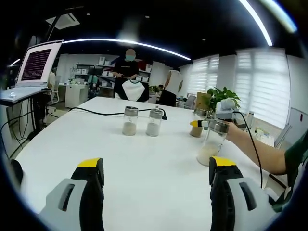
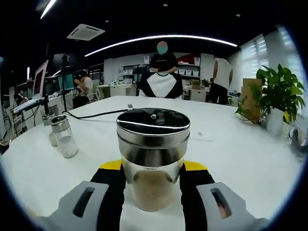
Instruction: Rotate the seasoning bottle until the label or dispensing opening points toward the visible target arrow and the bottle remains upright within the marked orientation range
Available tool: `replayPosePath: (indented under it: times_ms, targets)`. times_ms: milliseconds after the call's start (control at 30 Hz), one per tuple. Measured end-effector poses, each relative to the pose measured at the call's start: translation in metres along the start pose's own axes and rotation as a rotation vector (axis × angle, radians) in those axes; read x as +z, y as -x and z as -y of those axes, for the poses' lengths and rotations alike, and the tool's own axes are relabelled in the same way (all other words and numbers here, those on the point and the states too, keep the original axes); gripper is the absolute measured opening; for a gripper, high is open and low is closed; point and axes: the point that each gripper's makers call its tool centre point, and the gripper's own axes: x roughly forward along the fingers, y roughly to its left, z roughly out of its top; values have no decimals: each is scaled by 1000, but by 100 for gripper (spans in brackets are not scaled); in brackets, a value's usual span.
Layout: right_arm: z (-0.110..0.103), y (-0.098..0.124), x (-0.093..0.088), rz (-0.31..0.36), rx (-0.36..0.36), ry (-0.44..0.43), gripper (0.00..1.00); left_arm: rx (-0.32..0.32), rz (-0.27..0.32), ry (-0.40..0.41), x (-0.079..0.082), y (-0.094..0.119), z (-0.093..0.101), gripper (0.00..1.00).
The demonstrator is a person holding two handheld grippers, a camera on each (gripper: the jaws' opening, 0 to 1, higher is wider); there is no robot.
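Observation:
A glass seasoning bottle with a steel lid and pale powder inside stands upright on the white table. My right gripper is shut on it, one jaw on each side of the glass. In the left gripper view the same bottle stands at the right, with the right gripper reaching in around its top from a person's arm. My left gripper hangs open over the bare table, with nothing between its jaws.
Two more glass bottles stand mid-table, and a third behind the held one. A black cable crosses the far side. A laptop is at the left, a plant at the right. People stand beyond the table.

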Motion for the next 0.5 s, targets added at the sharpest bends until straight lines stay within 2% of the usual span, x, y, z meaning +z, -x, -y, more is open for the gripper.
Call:
replayPosePath:
  times_ms: [500]
  targets:
    - [1,-3,3,31,0,11,42,-3,-5,6,-3,-2,1,95]
